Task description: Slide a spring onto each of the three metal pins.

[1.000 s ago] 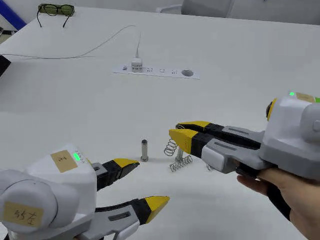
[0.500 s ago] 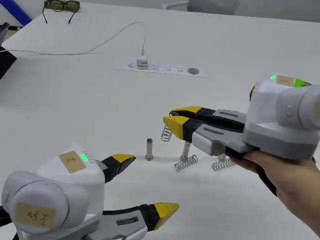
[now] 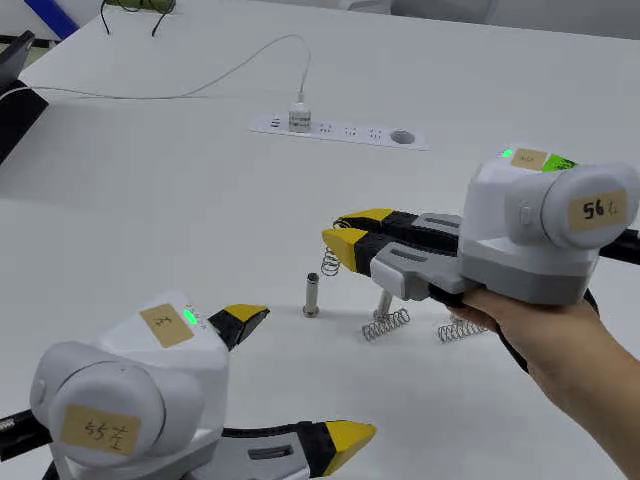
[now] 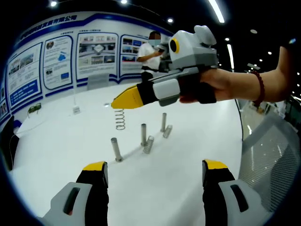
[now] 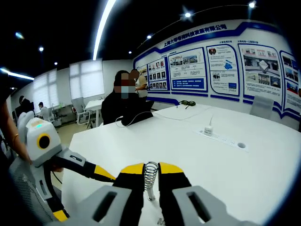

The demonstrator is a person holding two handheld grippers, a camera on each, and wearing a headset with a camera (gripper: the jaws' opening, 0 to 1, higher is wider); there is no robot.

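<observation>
right hand-held gripper [image 3: 338, 232] clenched on a spring [image 5: 150, 180] near the pins [image 3: 312, 295], left hand-held gripper [image 4: 154, 165] released

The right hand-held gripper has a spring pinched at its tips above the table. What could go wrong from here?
1. The spring hangs from the very tips of the right hand-held gripper; touching a pin could tilt it or pull it free.
2. It looks offset from the nearest pin; lowering off-centre may topple that pin.
3. A loose spring lies close to the middle pin and could get nudged away.
</observation>
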